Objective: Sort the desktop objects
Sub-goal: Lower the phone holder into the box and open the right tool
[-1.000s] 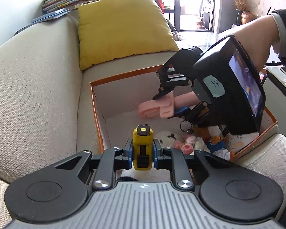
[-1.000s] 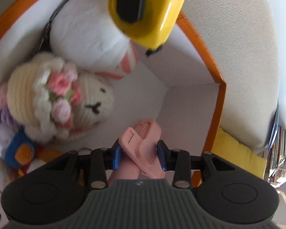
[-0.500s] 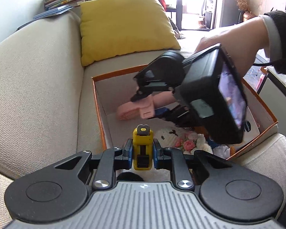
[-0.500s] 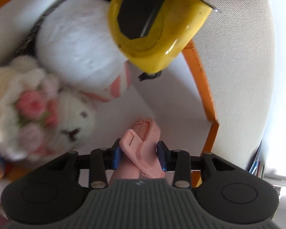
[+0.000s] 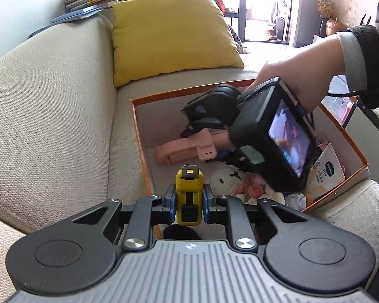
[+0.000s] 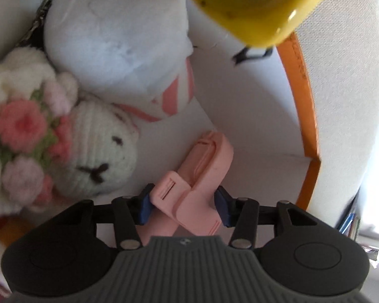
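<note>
My left gripper (image 5: pixel 188 203) is shut on a yellow tape measure (image 5: pixel 189 194) and holds it above the near left corner of an orange-rimmed white box (image 5: pixel 139 136) on the sofa. The tape measure also shows at the top of the right wrist view (image 6: pixel 255 7). My right gripper (image 6: pixel 184 205) has its pads around a pink plastic clip (image 6: pixel 199 184), low inside the box near the left wall. In the left wrist view the clip (image 5: pixel 184 149) lies close to the box floor under the right gripper (image 5: pixel 209 136).
The box holds a knitted white bunny with pink flowers (image 6: pixel 63 146), a white plush (image 6: pixel 118 43), a lotion packet (image 5: pixel 326 171) and other small items. A yellow cushion (image 5: pixel 169 32) leans on the beige sofa (image 5: pixel 50 116) behind the box.
My right gripper has moved down and toward the box's left wall with the pink clip, and its pads have spread slightly. My left gripper has stayed put with the tape measure.
</note>
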The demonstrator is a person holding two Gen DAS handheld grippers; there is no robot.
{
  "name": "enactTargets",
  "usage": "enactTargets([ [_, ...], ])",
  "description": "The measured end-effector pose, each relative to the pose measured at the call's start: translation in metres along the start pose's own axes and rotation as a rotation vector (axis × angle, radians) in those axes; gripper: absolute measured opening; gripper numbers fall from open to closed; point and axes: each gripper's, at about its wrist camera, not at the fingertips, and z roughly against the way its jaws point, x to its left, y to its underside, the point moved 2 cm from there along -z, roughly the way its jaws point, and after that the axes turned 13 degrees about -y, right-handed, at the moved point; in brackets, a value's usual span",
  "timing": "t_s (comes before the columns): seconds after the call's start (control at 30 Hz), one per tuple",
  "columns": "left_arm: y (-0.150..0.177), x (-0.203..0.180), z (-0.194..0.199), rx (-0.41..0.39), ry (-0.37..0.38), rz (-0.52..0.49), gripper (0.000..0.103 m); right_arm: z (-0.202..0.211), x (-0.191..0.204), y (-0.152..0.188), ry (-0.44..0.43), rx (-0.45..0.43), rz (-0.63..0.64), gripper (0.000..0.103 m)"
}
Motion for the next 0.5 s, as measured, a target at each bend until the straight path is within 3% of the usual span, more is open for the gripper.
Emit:
enactTargets([
  [0.2,0.0,-0.002,0.007,-0.008,-0.002,0.014,0.022,0.013,0.012,0.004,-0.025,0.034,0.006,0.052],
  [0.5,0.0,-0.001,0.008,-0.008,0.003,0.01,0.022,0.048,0.0,0.008,-0.01,-0.001,-0.112,0.058],
])
